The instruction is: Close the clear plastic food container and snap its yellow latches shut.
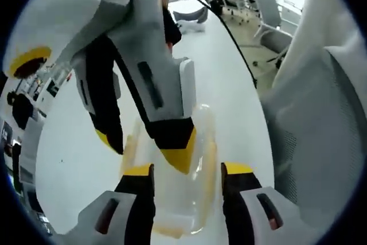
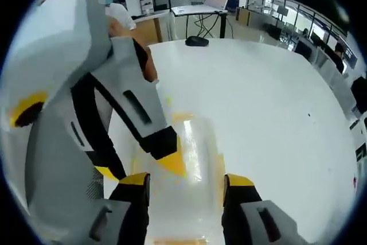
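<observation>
My left gripper (image 1: 187,177) rises from the bottom of the left gripper view with its two yellow-tipped jaws set apart and roughly parallel. My right gripper (image 1: 150,148) enters that view from above, body angled downward, its yellow tips spread and lowered close ahead of my left jaws. In the right gripper view, my right gripper (image 2: 186,186) likewise stands with jaws apart, and my left gripper (image 2: 140,167) reaches in from the left, angled down, tips parted.
</observation>
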`<state>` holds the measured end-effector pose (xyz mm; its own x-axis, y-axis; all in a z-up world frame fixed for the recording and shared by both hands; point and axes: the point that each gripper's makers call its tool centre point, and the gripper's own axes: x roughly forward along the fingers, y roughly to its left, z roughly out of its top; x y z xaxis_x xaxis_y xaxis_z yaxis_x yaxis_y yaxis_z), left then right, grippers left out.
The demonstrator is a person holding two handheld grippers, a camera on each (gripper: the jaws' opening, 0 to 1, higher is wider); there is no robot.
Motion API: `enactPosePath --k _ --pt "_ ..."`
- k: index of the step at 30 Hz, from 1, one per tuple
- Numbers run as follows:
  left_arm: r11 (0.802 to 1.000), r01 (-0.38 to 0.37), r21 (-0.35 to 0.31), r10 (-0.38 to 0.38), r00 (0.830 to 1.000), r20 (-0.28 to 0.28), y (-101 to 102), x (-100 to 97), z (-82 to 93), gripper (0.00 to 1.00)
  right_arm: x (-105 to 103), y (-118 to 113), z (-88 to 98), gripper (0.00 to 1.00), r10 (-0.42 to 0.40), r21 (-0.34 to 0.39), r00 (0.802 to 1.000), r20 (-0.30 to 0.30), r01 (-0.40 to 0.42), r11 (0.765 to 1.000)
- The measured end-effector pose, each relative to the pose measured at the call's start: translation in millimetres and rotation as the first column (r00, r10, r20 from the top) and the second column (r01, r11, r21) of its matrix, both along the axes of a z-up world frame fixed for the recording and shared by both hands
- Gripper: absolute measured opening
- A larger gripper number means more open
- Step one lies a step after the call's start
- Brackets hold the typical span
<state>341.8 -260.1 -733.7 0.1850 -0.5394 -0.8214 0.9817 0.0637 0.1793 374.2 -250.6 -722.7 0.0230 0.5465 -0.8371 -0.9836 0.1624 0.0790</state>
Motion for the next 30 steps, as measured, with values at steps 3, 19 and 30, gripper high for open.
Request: enactPosePath --k 3,19,30 --pt "0.999 -0.032 -0.021 0.031 0.999 -0.018 4.2 1.8 2.4 0.46 -1.3 -4.0 1.3 0.53 -0.005 0.007 1.000 0.014 0.005 1.000" --pt "0.975 -0.172 -0.138 0.167 0.985 -0.048 27.9 18.7 26.4 0.54 -11.4 -10.2 22.2 0.59 -0.101 0.149 0.993 0.059 0.092 0.985" --pt "0.957 -0.225 -0.180 0.214 0.974 -0.078 42.2 20.2 28.0 0.63 -14.3 -26.1 26.9 0.70 -0.177 0.227 0.981 0.081 0.155 0.961"
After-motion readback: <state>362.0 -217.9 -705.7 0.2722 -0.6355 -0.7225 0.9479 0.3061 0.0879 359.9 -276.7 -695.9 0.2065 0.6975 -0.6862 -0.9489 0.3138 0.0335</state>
